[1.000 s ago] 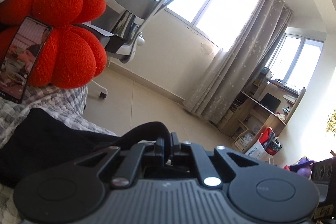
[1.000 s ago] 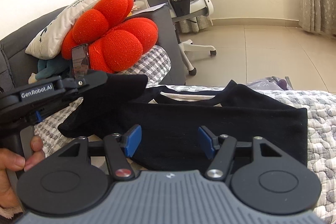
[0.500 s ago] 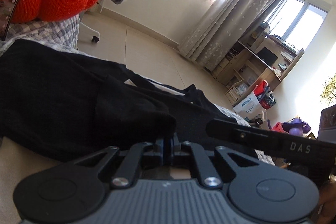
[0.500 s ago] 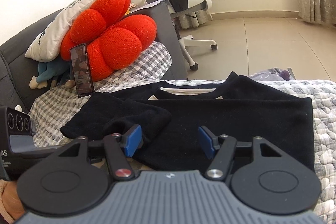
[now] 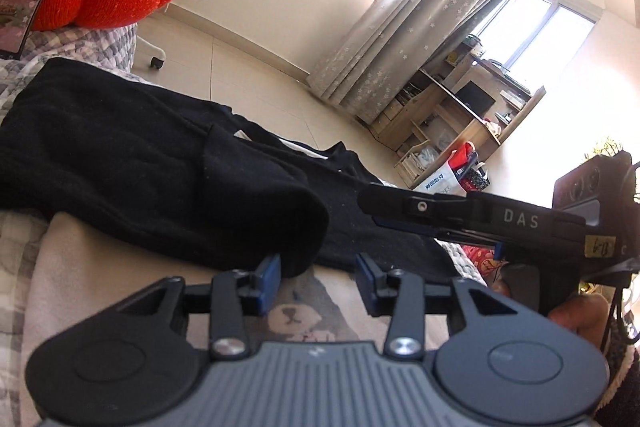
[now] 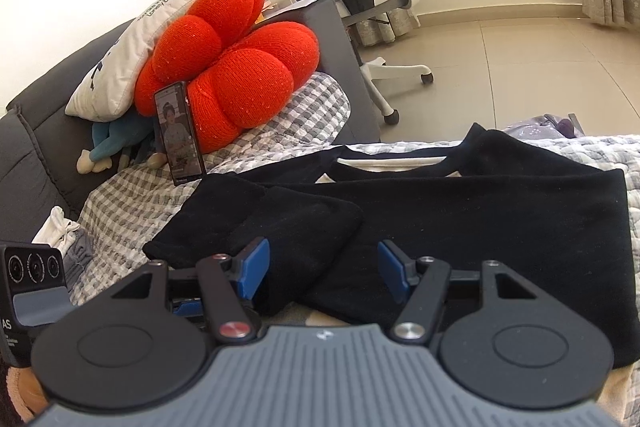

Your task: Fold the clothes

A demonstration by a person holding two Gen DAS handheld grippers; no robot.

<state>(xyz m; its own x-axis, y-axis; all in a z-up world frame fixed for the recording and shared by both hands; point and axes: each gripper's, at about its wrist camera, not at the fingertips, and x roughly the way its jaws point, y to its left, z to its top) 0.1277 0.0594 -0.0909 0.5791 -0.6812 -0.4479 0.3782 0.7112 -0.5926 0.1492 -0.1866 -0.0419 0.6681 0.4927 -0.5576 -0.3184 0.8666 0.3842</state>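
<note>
Black clothing, a black top [image 6: 500,211], is spread flat on a quilted, checked bed cover [image 6: 280,123], and everything else is placed relative to it. To its left, a phone [image 6: 178,133] with a lit screen is propped upright against a red knitted cushion [image 6: 236,67], behind which a white pillow [image 6: 116,67] and a blue soft toy [image 6: 116,143] are seen against a grey sofa back. On the left part of the top, a sleeve [image 6: 272,223] is laid folded inward over the body of the garment, its rounded end pointing toward the cameras. Beyond the top, a white office chair [image 6: 372,3] is seen on the tiled floor.

At the near edge of the top, the left gripper [image 5: 318,281] is held with its blue-padded fingers spread apart; the sleeve end [image 5: 276,227] lies just beside the left pad, and nothing is clamped. To the right of it, the right gripper [image 6: 322,267] is likewise held wide apart just above the fabric, with the folded sleeve lying between and ahead of its pads, ungrasped. In the left wrist view, the right gripper [image 5: 376,205] is seen side-on over the right part of the top, with a fingertip of the holding hand [image 5: 576,315] visible beneath it.
</note>
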